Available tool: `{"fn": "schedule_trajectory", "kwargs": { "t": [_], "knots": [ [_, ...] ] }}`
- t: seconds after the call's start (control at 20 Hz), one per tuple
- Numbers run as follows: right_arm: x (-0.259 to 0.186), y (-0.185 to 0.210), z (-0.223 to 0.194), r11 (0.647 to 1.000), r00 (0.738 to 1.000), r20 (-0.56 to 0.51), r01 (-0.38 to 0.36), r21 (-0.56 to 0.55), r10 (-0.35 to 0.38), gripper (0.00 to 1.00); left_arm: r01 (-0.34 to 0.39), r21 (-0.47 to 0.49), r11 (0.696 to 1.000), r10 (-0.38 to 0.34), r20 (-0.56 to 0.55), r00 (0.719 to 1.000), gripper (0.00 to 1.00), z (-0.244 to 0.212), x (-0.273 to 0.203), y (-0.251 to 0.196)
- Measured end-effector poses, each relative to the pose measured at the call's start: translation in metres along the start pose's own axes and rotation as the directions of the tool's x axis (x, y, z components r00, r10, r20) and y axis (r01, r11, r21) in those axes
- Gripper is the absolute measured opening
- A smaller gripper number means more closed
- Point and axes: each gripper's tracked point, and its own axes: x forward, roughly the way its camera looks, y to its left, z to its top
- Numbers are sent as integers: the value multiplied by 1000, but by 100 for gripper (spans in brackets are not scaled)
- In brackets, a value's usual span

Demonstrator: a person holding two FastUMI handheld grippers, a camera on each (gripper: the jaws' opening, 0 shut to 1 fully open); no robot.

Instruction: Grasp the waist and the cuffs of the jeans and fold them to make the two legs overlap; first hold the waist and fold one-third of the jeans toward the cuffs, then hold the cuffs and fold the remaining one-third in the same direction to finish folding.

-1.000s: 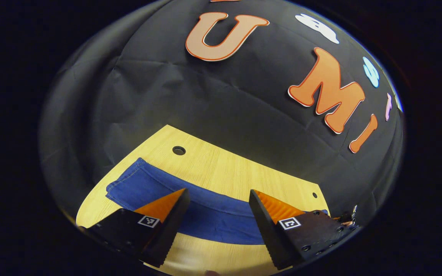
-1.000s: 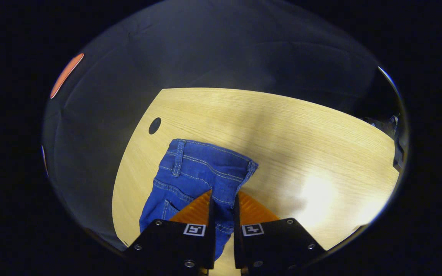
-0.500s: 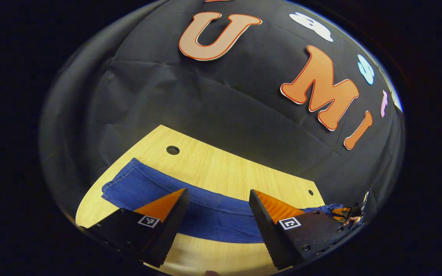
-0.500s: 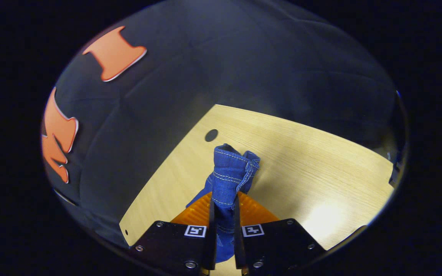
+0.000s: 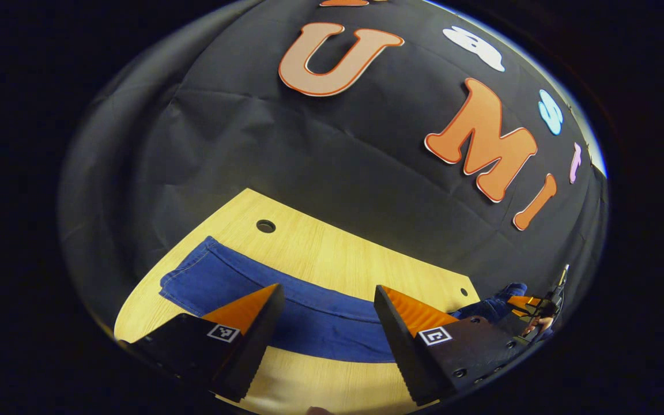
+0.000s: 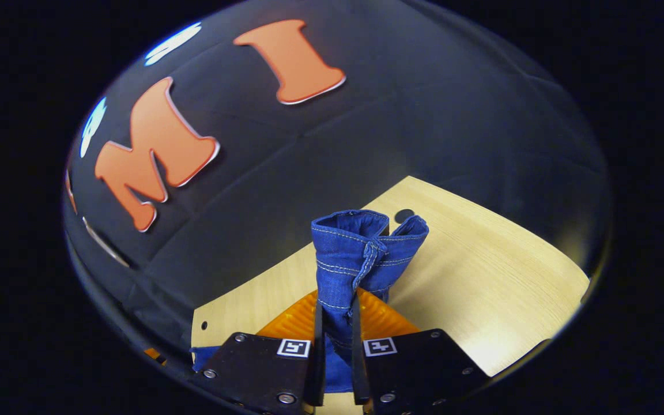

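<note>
Blue jeans [image 5: 309, 314] lie stretched across the wooden table [image 5: 338, 259], legs overlapped, with the cuffs [image 5: 193, 271] at the left end in the left gripper view. My left gripper [image 5: 326, 328] hovers open above the middle of the legs, nothing between its fingers. In the right gripper view my right gripper [image 6: 336, 334] is shut on the waist of the jeans [image 6: 361, 248], which stands bunched up above the fingers, lifted off the table. Far right in the left gripper view, the right gripper [image 5: 531, 308] shows small with the raised waist [image 5: 493, 300].
The table [image 6: 482, 276] has a round hole [image 5: 266, 225] near its back edge and a small hole [image 5: 463, 292] farther right. Black cloth walls stand close behind the table. Bare wood lies beyond the jeans in both views.
My right gripper has lifted the waist off the table and tilted upward, so the waist now stands bunched upright. The left gripper has stayed open over the legs, shifting only slightly.
</note>
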Motion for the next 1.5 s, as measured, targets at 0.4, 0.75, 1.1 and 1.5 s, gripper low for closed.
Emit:
{"fn": "schedule_trajectory", "kwargs": {
  "t": [0.4,0.75,1.1,1.5],
  "knots": [
    [-3,1,3,965,980,-77,-194,-177,183,19,-62,-75,995,63,7,998,96,-1,-15,46],
    [-11,-2,9,913,969,-169,-229,-337,181,19,-129,-164,978,124,-38,992,96,-13,-16,87],
    [-10,-9,16,869,930,-222,-357,-343,295,41,-182,-262,948,152,-129,980,97,-46,-6,122],
    [-26,-25,52,876,957,-122,-289,-387,262,85,-221,-479,849,119,-236,965,97,-79,31,157]
  ]
}}
